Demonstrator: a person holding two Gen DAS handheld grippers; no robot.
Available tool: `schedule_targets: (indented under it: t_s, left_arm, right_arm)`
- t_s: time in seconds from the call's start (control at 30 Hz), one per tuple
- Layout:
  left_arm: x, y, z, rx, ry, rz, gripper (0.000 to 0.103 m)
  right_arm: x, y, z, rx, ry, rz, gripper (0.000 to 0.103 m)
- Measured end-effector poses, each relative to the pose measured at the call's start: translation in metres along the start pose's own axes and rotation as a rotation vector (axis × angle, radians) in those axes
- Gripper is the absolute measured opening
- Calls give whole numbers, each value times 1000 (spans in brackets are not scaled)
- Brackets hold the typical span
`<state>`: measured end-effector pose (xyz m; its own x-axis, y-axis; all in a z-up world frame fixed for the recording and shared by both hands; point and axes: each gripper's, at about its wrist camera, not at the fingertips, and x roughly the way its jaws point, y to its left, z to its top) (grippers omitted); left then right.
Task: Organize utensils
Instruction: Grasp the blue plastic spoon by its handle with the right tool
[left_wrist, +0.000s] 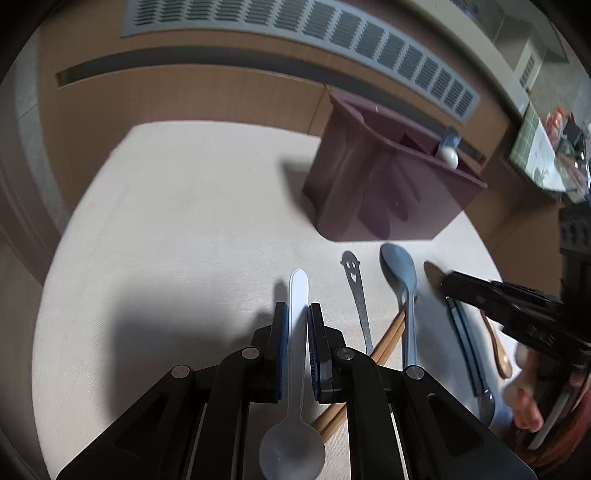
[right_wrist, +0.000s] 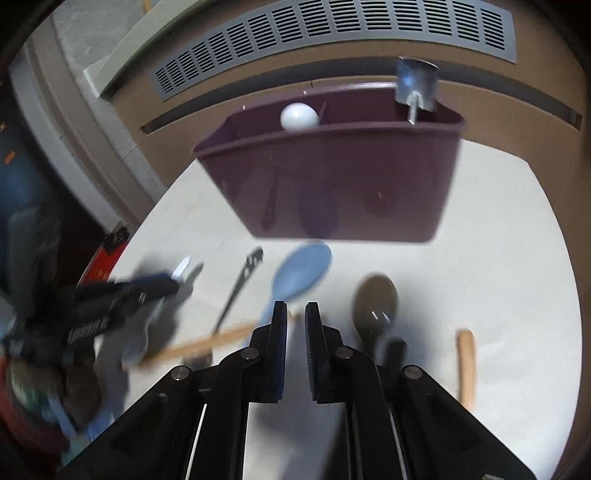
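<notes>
Left gripper (left_wrist: 295, 314) tilts tableward — jaws clamping white spoon (left_wrist: 297, 354).

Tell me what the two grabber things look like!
Both are black plastic with angled arms and round silver screws. The left gripper and the right gripper each have two flat jaws lined with ridged blue pads. No cables or sleeves show.

Translucent white plastic spoon (left_wrist: 295, 369), smooth, faintly glossy; matt maroon plastic caddy (left_wrist: 384, 184); thin dull metal utensil (left_wrist: 356, 291) with cut-out face; grey-blue plastic spoon (left_wrist: 400, 280), satin sheen; bare pale wooden chopsticks (left_wrist: 384, 343); matt off-white desk (left_wrist: 177, 221), finely textured; shiny metal scoop (right_wrist: 415, 86); black matt plastic left claw (left_wrist: 295, 317).
</notes>
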<state>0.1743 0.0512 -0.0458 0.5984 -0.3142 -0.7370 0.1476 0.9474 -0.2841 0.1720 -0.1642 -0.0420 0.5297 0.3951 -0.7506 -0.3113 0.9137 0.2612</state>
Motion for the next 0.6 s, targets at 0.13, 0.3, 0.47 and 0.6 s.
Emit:
schedule_targets:
  t_s: [0.13,0.3,0.47,0.6]
  left_arm:
    - [-15,8,-2,-38,-56,2,11]
    - [-25,14,-4,-46,-88,-13,11]
    - [-31,17,-7,-54,-105,-41,11]
    - [-35,13,-8,-53,-109,-57,11]
  right_arm:
    - [27,16,15,16,2,-79,11]
    - [48,43,15,-103,-1,-278,22]
    - [46,43,11,-100,-5,-322,36]
    - [52,23,18,32,52,-195,39]
